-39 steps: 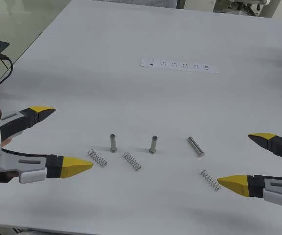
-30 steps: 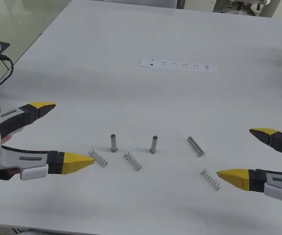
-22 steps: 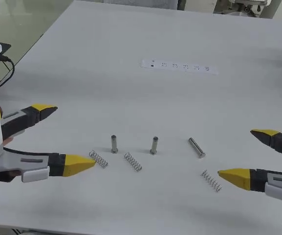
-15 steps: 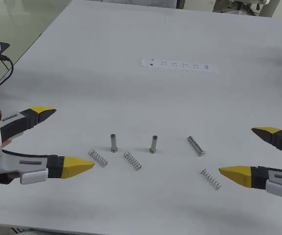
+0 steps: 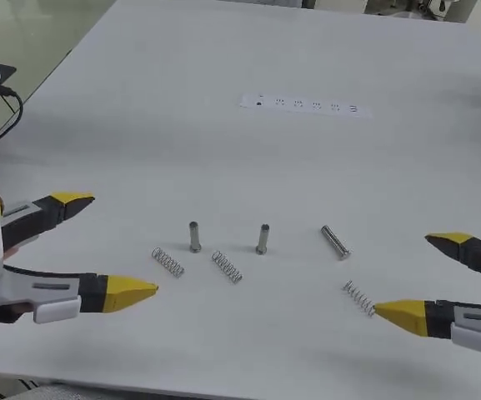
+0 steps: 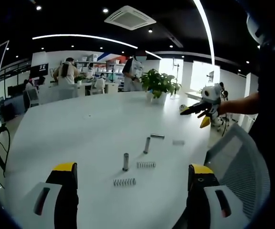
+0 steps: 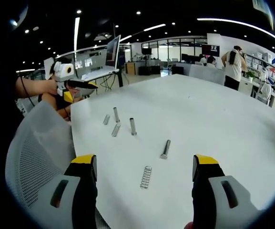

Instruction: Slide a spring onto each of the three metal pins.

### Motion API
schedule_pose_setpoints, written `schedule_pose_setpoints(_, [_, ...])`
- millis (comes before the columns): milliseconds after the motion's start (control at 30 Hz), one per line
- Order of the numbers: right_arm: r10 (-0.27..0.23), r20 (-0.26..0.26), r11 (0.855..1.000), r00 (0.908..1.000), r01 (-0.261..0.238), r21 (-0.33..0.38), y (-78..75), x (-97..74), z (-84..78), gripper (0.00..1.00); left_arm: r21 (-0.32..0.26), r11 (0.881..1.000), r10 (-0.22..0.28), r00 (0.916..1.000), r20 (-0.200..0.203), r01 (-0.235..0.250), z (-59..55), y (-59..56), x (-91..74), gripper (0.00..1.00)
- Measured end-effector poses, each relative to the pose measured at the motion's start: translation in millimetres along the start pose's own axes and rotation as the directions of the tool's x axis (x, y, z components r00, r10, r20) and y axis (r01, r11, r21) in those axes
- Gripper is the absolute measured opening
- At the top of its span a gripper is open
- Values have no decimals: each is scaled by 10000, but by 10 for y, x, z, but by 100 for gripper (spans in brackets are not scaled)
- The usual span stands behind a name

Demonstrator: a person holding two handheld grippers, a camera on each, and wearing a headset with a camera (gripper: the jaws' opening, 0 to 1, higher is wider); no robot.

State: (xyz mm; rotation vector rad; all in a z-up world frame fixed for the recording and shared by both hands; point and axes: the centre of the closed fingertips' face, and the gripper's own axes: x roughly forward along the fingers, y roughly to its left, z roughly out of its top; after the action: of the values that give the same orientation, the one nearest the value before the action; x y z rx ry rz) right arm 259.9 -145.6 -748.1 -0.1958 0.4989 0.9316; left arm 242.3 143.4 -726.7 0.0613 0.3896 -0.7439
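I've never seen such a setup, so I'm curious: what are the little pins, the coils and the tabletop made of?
The pins look like steel: grey, smooth, with a dull sheen. The springs seem to be thin bright metal wire, wound in open coils. The tabletop is a matte pale grey, probably laminate or painted board; its core cannot be told.

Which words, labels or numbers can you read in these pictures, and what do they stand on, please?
No text here can be read.
Socket strip set in the table: small dark marks beside the outlets, too small to read.
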Motion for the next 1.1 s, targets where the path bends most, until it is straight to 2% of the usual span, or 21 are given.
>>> schedule_pose_setpoints(267, [-27, 163, 10000, 9999, 28, -15, -25, -1, 77, 82, -31, 10000, -32, 10000, -10, 31, 14, -9, 11, 93])
schedule_pose_setpoints(467, [1, 24, 10000, 10000, -1, -22, -14, 1, 37, 81, -125, 9999, -113, 9999, 30, 114, 22, -27, 24, 93])
schedule_pose_setpoints(600, [15, -52, 10000, 10000, -15, -9, -16, -4, 18, 81, 8, 9999, -141, 9999, -13, 141, 28, -31, 23, 93])
schedule_pose_setpoints(1100, [85, -180, 9999, 9998, -86, -53, -52, 17, 38, 80, -34, 9998, -206, 9998, -44, 206, 37, -36, 34, 92])
